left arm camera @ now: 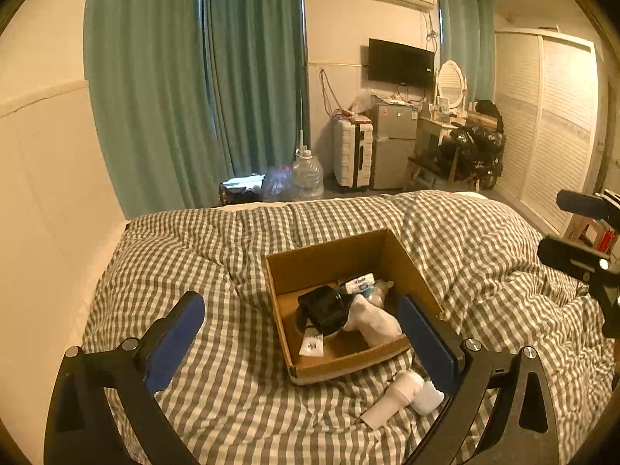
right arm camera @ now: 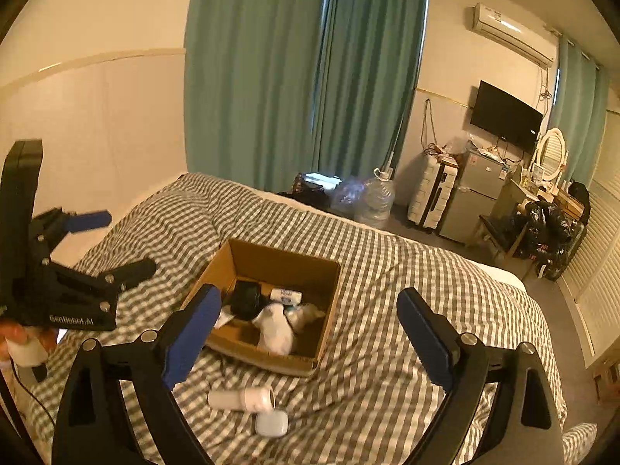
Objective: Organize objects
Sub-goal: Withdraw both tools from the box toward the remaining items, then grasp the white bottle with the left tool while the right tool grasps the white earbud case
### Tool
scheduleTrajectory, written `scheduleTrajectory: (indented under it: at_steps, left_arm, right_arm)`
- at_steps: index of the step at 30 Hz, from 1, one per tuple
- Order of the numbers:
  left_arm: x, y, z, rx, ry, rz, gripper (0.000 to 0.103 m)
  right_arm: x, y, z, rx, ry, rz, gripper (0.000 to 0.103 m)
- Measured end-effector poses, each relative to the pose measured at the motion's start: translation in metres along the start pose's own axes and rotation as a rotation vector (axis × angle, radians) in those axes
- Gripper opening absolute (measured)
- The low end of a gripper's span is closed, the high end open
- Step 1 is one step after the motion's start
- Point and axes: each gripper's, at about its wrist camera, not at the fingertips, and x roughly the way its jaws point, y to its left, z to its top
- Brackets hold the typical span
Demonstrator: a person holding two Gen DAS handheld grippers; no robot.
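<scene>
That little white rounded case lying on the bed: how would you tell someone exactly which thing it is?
Start at the checked bedspread and find the open cardboard box. Just in front of it, outside it, lie two white things, touching or nearly so. The case is the short, pebble-shaped one; its neighbour is a long tube shape.

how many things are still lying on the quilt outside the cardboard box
2. A white cylindrical device lies on the checked quilt just in front of the cardboard box, and a small white case sits touching its wider end. Folds could hide others.
</scene>
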Motion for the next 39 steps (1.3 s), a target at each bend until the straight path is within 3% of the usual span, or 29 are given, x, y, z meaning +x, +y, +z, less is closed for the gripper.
scheduleTrajectory:
  at_steps: [7,14,20,27,30,34,39]
  left_arm:
    - [0.022,-0.011,-0.034,0.007,0.059,0.017,0.103]
    - [0.069,-0.033,-0.084,0.068,0.15,0.061,0.103]
    - [0.103,-0.061,-0.117,0.15,0.245,-0.014,0.103]
    - [0.135,-0.084,-0.143,0.159,0.333,-0.108,0.1]
    - [0.143,-0.093,-0.152,0.188,0.366,-0.149,0.086]
    - [0.155,-0.106,-0.163,0.201,0.416,-0.219,0.071]
    - [0.164,-0.117,-0.173,0.241,0.434,-0.225,0.039]
  right_arm:
    - [0.016,0.009,-0.042,-0.024,0.053,0.037,0.092]
    - [0.084,0.012,-0.093,0.0,0.214,0.103,0.092]
    - [0.117,0.005,-0.122,0.017,0.293,0.094,0.092]
    - [0.137,-0.011,-0.146,0.101,0.368,0.089,0.09]
    - [0.146,-0.007,-0.155,0.087,0.411,0.096,0.078]
    - [0.151,-0.007,-0.16,0.094,0.429,0.097,0.076]
    - [0.15,-0.008,-0.162,0.106,0.436,0.094,0.076]
